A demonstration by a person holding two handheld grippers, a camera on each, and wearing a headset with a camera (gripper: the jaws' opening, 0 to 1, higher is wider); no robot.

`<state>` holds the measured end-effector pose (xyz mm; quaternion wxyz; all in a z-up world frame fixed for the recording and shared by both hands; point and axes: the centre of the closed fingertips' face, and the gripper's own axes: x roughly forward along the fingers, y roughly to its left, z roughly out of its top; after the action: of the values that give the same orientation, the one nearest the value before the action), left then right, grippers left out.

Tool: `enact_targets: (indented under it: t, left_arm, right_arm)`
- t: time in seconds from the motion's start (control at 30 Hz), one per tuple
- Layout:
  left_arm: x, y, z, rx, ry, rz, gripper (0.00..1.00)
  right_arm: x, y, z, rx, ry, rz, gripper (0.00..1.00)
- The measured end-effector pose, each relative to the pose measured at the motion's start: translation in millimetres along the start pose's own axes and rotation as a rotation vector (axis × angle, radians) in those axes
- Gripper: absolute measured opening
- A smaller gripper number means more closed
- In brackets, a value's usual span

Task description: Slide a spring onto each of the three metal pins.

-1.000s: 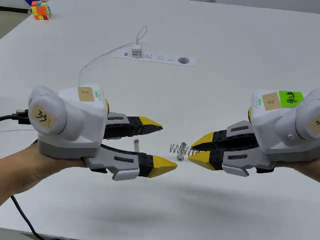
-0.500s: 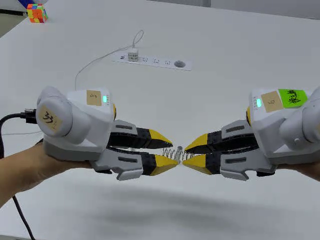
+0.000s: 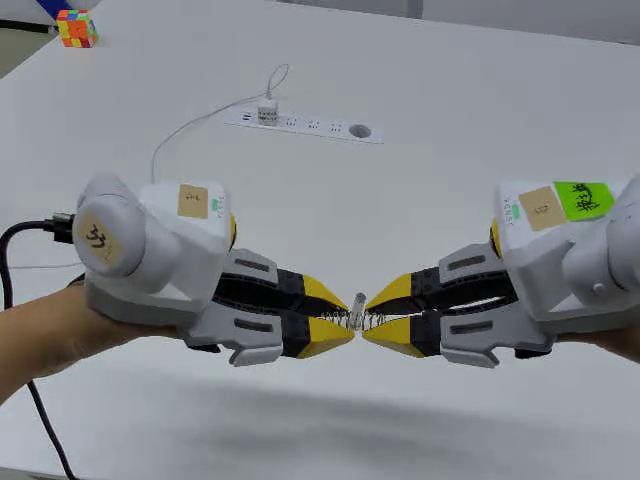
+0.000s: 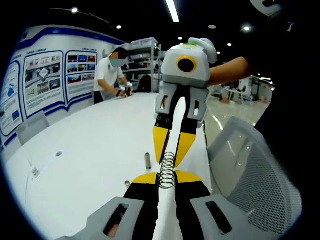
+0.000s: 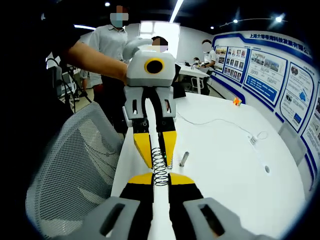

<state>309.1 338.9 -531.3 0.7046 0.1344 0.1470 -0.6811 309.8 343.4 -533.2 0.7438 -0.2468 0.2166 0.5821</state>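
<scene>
A small metal spring [image 3: 362,320] stretches level between the two grippers, just above the white table [image 3: 450,150]. My left gripper [image 3: 338,324] is shut on its left end and my right gripper [image 3: 378,318] is shut on its right end, tip to tip. In the left gripper view the spring [image 4: 167,170] rises from my left gripper [image 4: 167,178] toward the right gripper [image 4: 173,146]. The right gripper view shows the spring [image 5: 160,167] at my right gripper [image 5: 160,179]. One upright metal pin [image 3: 359,300] stands just behind the spring, seen also as the pin [image 4: 148,160] and the pin [image 5: 183,159]. A shorter pin [image 4: 127,183] sits nearer.
A white power strip [image 3: 305,122] with a plugged white cable lies at the back of the table. A colour cube [image 3: 77,27] sits at the far left corner. A black cable [image 3: 20,235] trails from the left gripper. A mesh chair [image 5: 75,165] stands beside the table, and people stand beyond.
The left gripper has moved right to meet the right gripper and its jaws have shut on the spring's free end. The right jaws have narrowed. The spring now spans both tips.
</scene>
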Motion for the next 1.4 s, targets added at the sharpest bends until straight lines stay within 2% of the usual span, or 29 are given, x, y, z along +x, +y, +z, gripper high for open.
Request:
enact_targets:
  t: [0.13,0.37,0.5,0.6,0.8,0.9,1.17,1.4]
  left_arm:
    - [0.2,-0.5,1.6,0.013,0.0,-0.002,0.1]
    - [0.0,-2.4,4.5,0.033,-0.002,-0.008,0.1]
    - [-2.5,-2.6,8.7,0.041,-0.015,-0.007,0.1]
    - [-3.8,-2.5,8.3,0.051,-0.01,-0.008,0.1]
    - [-4.3,-2.5,7.7,0.056,-0.012,-0.009,0.1]
    - [-4.2,-1.1,5.5,0.065,-0.005,0.0,0.1]
    - [-4.1,3.7,8.4,0.058,-0.019,0.02,0.1]
    - [-4.4,4.4,9.5,0.046,-0.022,0.017,0.1]
  right_arm:
    - [-1.7,-0.9,0.9,-0.003,-0.004,0.0,0.11]
    - [-4.1,-2.5,1.4,0.041,-0.021,0.006,0.13]
    - [-2.9,-1.9,-4.4,0.051,-0.008,0.014,0.16]
    - [-4.3,-2.8,2.4,0.072,-0.052,0.015,0.13]
    - [-4.5,-1.6,4.0,0.071,-0.053,0.032,0.11]
    - [-7.1,-1.9,10.9,0.08,-0.076,0.034,0.11]
    - [-12.1,-4.8,25.4,0.09,-0.118,0.023,0.11]
    - [-12.0,-5.1,36.1,0.093,-0.151,0.012,0.11]
